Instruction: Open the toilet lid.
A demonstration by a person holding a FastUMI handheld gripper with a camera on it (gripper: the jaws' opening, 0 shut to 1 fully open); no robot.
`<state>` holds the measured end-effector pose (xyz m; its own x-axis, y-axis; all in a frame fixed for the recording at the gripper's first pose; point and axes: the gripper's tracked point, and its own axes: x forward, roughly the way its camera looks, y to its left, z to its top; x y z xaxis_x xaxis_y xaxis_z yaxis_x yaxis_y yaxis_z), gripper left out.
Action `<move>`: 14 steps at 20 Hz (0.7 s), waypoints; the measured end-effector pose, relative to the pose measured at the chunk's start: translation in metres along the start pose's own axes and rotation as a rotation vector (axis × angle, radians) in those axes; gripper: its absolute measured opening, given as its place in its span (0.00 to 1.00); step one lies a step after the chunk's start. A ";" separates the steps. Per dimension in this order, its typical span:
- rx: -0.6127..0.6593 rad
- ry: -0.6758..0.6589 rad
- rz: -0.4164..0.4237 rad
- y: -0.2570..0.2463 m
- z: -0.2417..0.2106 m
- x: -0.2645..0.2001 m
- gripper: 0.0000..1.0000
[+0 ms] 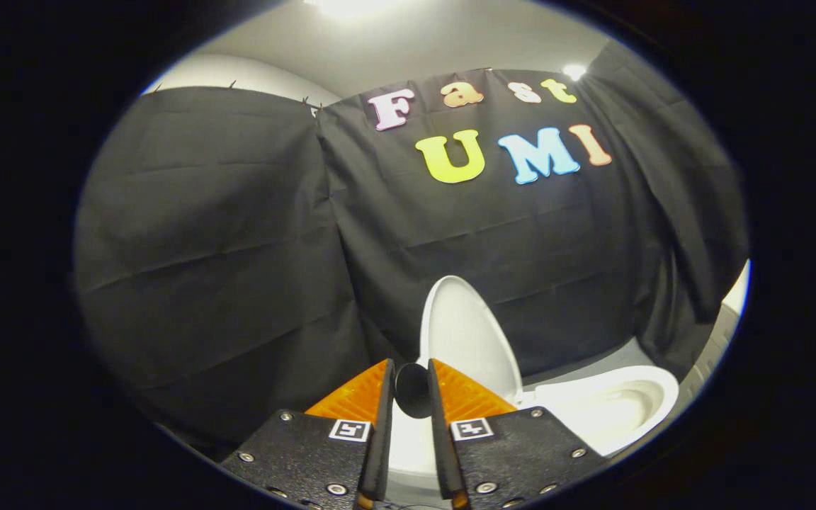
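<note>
White toilet lid (466,333) stands raised, nearly upright, at lower centre of the frame, its inner face turned toward the camera and its back close to the black cloth wall (238,248)

Toilet bowl (610,407) lies open at lower right, glossy white rim and hollow basin both exposed, with a strip of grey floor (592,365) behind it along the foot of the cloth

Gripper (412,382) sits at bottom centre; the jaws are narrow, with a slim gap between them. A dark round knob (412,391) sits in that gap right at the tips, in front of the lid's lower edge; whether both fingers press on it cannot be told

Lid rises just beyond the fingertips, bowl off to their right

Ceiling lights (351,6) glare at top centre and upper right above the cloth
</note>
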<state>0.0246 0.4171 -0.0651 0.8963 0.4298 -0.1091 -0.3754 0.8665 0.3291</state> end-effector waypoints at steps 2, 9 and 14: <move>0.024 -0.021 0.006 -0.011 0.013 -0.016 0.55; -0.012 -0.121 0.011 -0.068 0.069 -0.060 0.95; -0.057 -0.165 -0.027 -0.131 0.091 -0.072 0.95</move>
<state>0.0310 0.2499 -0.0155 0.9310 0.3629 0.0396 -0.3595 0.8922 0.2736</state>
